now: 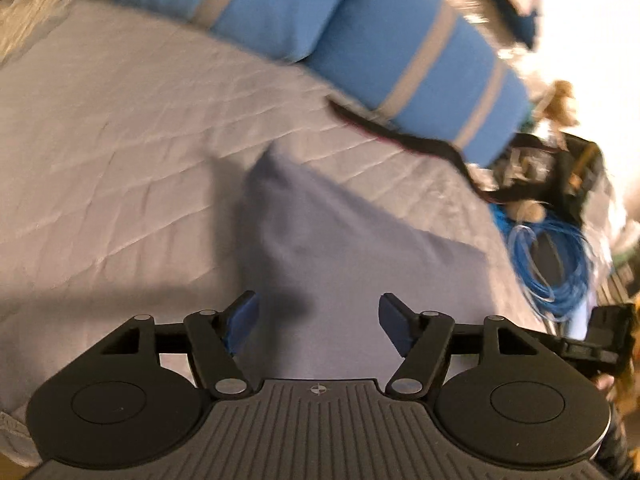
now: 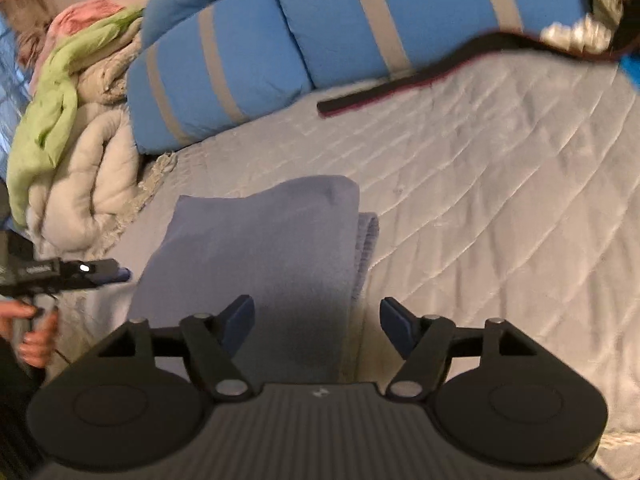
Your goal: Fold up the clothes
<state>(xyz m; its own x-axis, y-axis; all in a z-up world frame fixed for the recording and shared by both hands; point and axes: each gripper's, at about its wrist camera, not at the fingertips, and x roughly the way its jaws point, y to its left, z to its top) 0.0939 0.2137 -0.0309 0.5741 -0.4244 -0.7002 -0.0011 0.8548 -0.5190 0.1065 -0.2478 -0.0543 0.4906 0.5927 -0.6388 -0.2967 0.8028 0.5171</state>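
Grey-blue garment (image 2: pixel 256 248) on a pale grey diamond-quilted bedspread (image 2: pixel 500 200); bright blue pillows (image 2: pixel 248 80) (grey-striped).

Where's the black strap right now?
The black strap lies on the grey quilt, far side, along the foot of the blue striped pillows.

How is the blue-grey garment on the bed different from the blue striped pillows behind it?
The garment is dull blue-grey and plain; the pillows are bright blue with grey stripes. The garment lies flat and folded; the pillows are plump. The garment is nearer the grippers. Both rest on the quilted bedspread.
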